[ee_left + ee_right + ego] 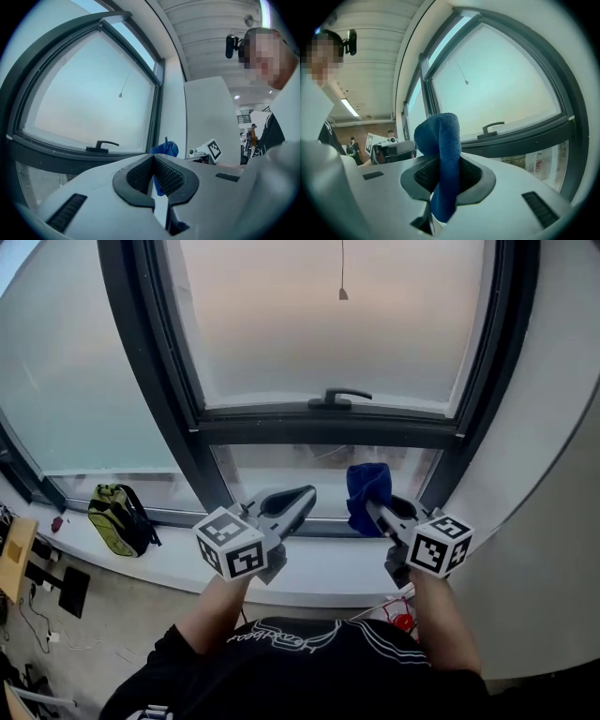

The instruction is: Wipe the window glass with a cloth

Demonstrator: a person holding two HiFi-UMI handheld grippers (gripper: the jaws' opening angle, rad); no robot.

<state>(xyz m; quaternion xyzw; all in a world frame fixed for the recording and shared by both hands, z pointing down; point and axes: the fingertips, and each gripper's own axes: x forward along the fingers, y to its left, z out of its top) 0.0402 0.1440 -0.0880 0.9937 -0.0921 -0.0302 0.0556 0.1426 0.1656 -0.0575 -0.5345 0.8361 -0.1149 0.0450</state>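
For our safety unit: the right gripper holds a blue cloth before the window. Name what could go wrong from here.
The blue cloth is pinched in a narrow bunch by the right gripper; pressed on the glass, it might slip out. Sweeping upward could knock the window handle. The hanging pull cord might snag.

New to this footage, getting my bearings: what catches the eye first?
A bright blue cloth, clamped in the jaws of the right gripper, stands before the lower pane. Above it a black handle sits on the big dark-framed window; a green backpack lies on the ledge at far left.
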